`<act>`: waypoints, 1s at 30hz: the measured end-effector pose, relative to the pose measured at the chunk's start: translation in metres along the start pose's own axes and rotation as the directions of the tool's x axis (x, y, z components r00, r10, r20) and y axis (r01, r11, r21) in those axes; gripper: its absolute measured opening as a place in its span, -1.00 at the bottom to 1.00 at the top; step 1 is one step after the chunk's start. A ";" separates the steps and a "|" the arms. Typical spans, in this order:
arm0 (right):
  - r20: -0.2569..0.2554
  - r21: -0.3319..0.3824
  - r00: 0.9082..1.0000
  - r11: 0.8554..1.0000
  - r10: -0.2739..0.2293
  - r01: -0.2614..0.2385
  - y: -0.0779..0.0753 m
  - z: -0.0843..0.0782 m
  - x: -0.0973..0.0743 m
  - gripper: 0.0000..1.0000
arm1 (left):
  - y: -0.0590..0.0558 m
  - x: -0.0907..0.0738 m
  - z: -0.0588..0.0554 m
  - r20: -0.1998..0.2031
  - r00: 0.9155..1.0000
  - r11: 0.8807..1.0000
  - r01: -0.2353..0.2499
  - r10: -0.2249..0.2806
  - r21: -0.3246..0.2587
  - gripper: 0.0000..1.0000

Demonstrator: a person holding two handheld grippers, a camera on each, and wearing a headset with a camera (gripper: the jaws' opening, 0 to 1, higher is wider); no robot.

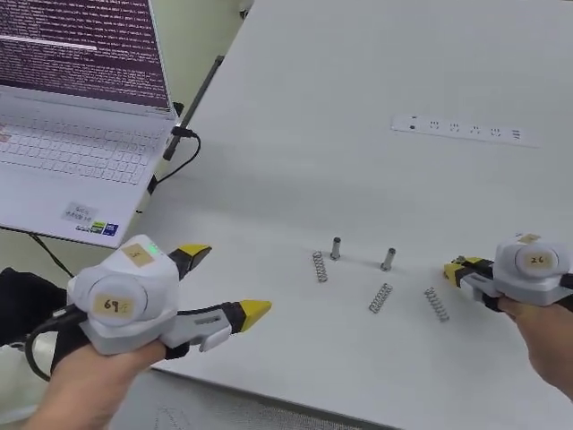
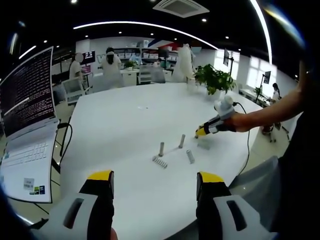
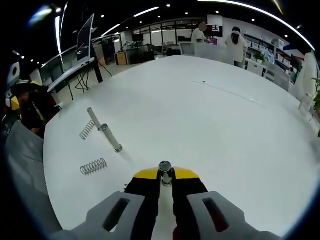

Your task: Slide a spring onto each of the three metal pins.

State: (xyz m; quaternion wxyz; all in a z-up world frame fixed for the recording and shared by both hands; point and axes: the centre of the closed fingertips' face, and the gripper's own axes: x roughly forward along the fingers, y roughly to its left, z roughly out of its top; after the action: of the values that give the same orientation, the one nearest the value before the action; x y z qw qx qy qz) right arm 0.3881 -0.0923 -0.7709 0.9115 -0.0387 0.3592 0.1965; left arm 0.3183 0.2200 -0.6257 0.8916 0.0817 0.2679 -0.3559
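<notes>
Two pins [image 1: 336, 248] were seen standing upright on the white counter [image 1: 358, 90], side by side. A third pin [image 3: 165, 171] was clamped between the yellow-tipped jaws of the right hand-held gripper [image 1: 454, 269], with its round end seen poking up in the right gripper view. Whether that pin was touching the counter couldn't really be told.

Three springs [image 1: 319, 266] were laid flat on the counter, none of them on a pin. One was just beside the left standing pin, one was in front of the right standing pin, and one was near the right hand-held gripper's tips. Pretty much everything was grouped close together toward the counter's near edge.

The left hand-held gripper [image 1: 224, 281] was held off to the left by the counter's edge, well apart from the pins. Its jaws were spread wide with nothing between them.

A laptop [image 1: 81, 116] was set open at the far left with text on its screen, and a black cable [image 1: 183, 161] was plugged in at its side. A white power strip [image 1: 466, 131] was laid further back on the counter.
</notes>
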 end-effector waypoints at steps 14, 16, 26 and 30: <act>-0.017 -0.027 1.000 1.000 0.000 0.000 0.006 -0.004 -0.001 -0.88 | -0.003 0.002 0.002 0.008 1.000 1.000 0.008 -0.008 -0.004 0.28; -0.018 -0.026 1.000 1.000 0.000 0.000 0.006 -0.005 -0.001 -0.88 | -0.002 0.002 0.002 0.008 1.000 1.000 0.008 -0.008 -0.004 0.28; -0.031 -0.031 0.999 0.999 0.009 -0.010 0.007 -0.007 0.001 -0.88 | -0.002 0.000 0.004 0.012 1.000 1.000 0.007 -0.007 -0.003 0.29; -0.059 -0.053 0.998 0.998 0.014 -0.017 0.010 -0.014 0.002 -0.85 | -0.002 0.000 0.003 0.011 1.000 1.000 0.007 -0.007 -0.004 0.29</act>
State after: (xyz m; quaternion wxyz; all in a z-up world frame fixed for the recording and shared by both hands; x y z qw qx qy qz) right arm 0.3768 -0.0856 -0.7815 0.8976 -0.0662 0.3808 0.2117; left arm 0.3180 0.2172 -0.6227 0.8919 0.0770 0.2638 -0.3591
